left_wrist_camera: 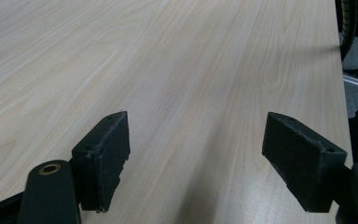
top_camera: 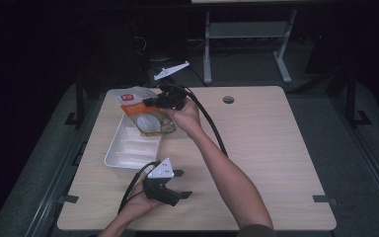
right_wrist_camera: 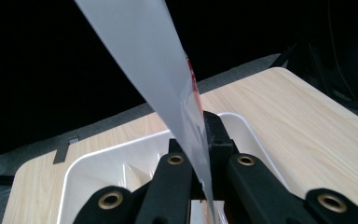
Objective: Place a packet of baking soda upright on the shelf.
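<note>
Our right gripper [top_camera: 154, 102] has its jaws clamped on the packet [top_camera: 145, 114], which hangs above the far end of the white tray [top_camera: 112, 155]. Our left gripper [top_camera: 179, 184] rests near the desk's [top_camera: 266, 148] front edge, jaws wide and empty, well apart from the packet.

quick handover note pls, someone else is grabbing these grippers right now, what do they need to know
Right gripper: shut on the packet, fingers pinching its thin edge. The packet hangs in the air over the far end of the white tray.
Left gripper: open, nothing between its fingers, low over bare table at the near edge.
Done: packet is picked up and held.
Left: probably set it down in the tray, which already holds some pale items I can't make out; then release. The grip is on a thin flap, so move gently.
</note>
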Demonstrator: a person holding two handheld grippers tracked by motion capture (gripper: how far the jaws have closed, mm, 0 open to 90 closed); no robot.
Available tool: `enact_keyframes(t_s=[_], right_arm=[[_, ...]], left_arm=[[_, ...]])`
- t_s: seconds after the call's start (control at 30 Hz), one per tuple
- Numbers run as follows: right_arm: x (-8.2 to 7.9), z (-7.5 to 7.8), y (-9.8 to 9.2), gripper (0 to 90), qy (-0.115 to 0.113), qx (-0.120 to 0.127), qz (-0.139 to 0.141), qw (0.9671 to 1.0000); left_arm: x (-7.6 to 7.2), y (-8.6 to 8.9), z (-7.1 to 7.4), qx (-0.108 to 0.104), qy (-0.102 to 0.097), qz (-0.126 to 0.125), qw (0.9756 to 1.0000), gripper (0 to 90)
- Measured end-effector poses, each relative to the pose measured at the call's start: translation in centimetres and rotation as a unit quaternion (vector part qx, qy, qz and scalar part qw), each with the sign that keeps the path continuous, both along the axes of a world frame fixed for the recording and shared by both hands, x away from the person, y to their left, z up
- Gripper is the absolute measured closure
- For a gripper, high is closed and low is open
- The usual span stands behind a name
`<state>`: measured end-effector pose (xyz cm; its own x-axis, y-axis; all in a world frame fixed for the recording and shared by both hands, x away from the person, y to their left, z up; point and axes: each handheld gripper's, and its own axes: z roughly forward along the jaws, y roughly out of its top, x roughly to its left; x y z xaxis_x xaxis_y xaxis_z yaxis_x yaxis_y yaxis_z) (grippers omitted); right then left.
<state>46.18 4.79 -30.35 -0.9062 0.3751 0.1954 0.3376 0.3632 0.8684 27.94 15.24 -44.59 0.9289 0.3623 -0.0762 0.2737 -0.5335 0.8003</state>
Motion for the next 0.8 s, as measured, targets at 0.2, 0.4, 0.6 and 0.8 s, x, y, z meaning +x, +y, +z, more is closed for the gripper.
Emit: enact_keyframes(t_s=[0.2,0.4,0.6,0.8], right_arm=[[0.4,-1.1,1.9,89.5,0.005,0.001,0.005,1.0000],[1.0,-3.1,3.7,89.5,0.021,0.020,0.005,0.9996],[1.3,-5.6,4.1,84.2,0.038,0.038,-0.005,0.9985],[1.3,-6.1,3.4,74.1,0.027,-0.009,-0.011,0.9995]], left_arm=[[-0.1,0.1,0.1,0.000,-0.004,-0.003,1.0000,22.8],[0.0,0.2,0.1,0.001,-0.004,-0.001,1.0000,22.9],[0.0,0.1,0.0,0.005,-0.005,-0.003,1.0000,22.8],[-0.1,0.0,0.0,0.006,-0.005,-0.004,1.0000,22.8]])
